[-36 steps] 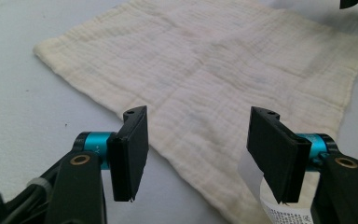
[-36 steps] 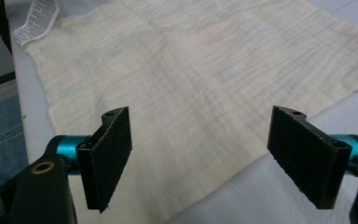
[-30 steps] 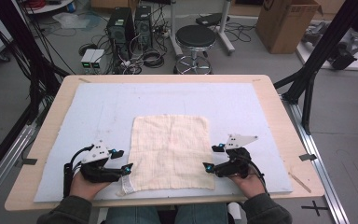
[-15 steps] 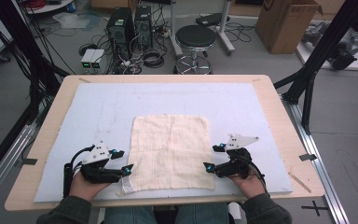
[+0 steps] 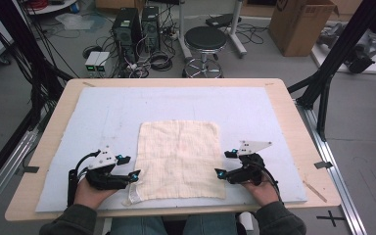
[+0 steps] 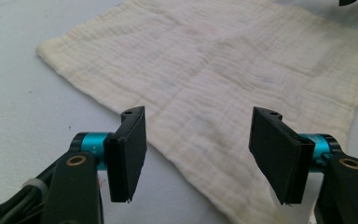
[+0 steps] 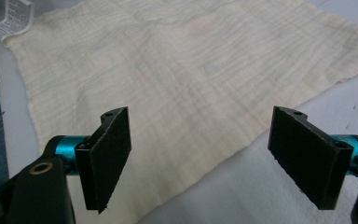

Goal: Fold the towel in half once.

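The cream muslin cloth (image 5: 180, 159) lies flat on the pale blue mat (image 5: 254, 107), between the two grippers. The left gripper (image 5: 129, 166) waits just beside the cloth's left edge, jaws wide and empty. The right gripper (image 5: 226, 163) mirrors it at the right edge, likewise open with nothing held. To grasp cleanly, each should probably slide its lower jaw under the hem just ahead, then pinch one layer only.

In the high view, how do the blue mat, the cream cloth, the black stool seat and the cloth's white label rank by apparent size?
Largest to smallest:
1. blue mat
2. cream cloth
3. black stool seat, farther from the camera, so its true size is unsure
4. white label
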Demonstrator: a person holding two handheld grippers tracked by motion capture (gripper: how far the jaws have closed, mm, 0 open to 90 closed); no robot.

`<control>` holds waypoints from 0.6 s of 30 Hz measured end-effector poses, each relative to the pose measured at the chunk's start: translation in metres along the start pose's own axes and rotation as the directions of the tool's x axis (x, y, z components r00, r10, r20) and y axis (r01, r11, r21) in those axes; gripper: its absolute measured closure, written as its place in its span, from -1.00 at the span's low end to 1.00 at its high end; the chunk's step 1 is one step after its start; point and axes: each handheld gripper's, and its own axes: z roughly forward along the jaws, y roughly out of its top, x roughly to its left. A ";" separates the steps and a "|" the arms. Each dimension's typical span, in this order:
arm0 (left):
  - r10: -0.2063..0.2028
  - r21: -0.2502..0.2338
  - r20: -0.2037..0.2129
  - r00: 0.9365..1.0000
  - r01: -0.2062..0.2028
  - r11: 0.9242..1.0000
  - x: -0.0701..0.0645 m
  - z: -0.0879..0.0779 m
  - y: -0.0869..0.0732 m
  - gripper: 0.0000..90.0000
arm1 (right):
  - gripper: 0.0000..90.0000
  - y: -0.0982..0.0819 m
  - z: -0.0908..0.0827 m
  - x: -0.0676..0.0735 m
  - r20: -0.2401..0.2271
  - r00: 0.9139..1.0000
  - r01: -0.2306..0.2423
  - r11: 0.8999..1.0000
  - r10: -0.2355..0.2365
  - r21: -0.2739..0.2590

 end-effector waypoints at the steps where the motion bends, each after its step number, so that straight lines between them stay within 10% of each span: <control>1: 0.002 0.005 -0.002 1.000 -0.002 1.000 0.001 0.001 0.001 -0.20 | -0.54 0.001 0.000 -0.001 0.002 1.000 -0.005 1.000 0.005 0.003; 18: -0.069 0.020 -0.017 0.997 0.070 0.997 0.031 0.013 0.031 -0.18 | -0.59 0.031 0.009 -0.039 0.016 0.998 -0.056 0.998 0.055 0.033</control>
